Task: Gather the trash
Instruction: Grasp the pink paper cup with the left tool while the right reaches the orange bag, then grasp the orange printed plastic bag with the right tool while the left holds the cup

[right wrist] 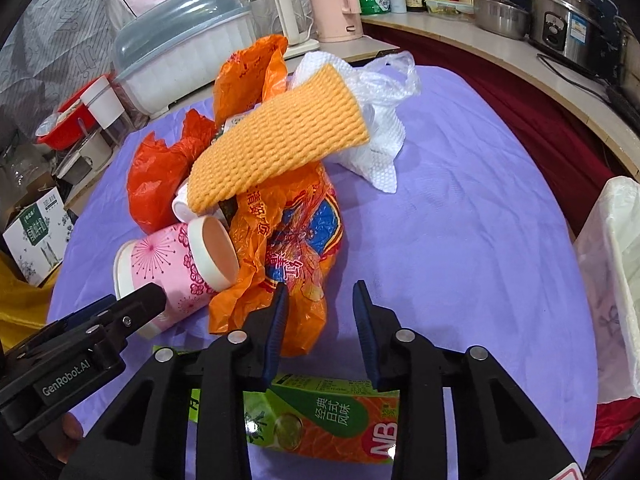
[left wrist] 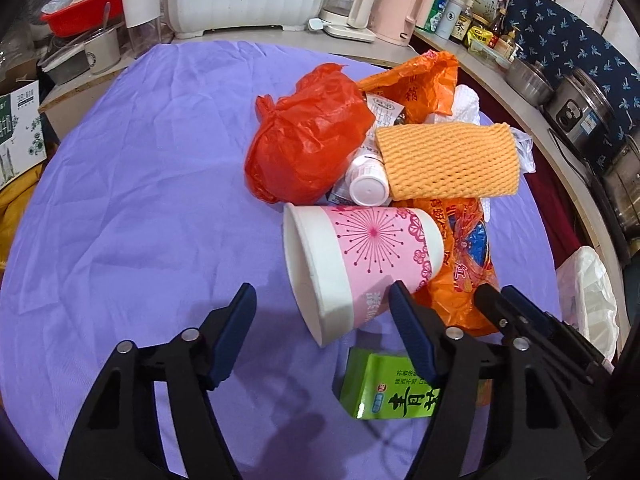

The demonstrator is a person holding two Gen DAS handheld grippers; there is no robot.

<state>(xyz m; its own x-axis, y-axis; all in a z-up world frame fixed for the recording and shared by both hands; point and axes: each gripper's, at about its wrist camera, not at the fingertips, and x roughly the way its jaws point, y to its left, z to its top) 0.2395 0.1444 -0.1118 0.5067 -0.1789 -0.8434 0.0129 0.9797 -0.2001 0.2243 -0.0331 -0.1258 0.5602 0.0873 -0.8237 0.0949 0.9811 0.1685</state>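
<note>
**Two grippers crowd the near side of the trash heap**

The purple-covered table [left wrist: 120, 200] carries the whole heap in its middle and right part; its left half lies bare and gives the widest room for moving, while the far edge is walled by a white lidded container [left wrist: 248, 0], kettles and jars. At the right edge a white-lined bin [right wrist: 616, 264] stands just beside the table, the likely drop point.

Largest risk: the printed orange bag [right wrist: 288, 248] underlies much of the pile, so pulling it could topple the orange foam net [right wrist: 280, 140] and the small white bottle [left wrist: 368, 184] lying on or against it.

The pink paper cup [left wrist: 360, 256] lies on its side and may roll left if nudged.

The green carton [right wrist: 320, 420] lies nearest, below both tools.

The left gripper [left wrist: 320, 316] stands moderately open, one finger beside the cup, holding nothing. The right gripper [right wrist: 320, 312] is narrowly open over the bag's near end, apparently empty. The two tools sit close together and could collide.
</note>
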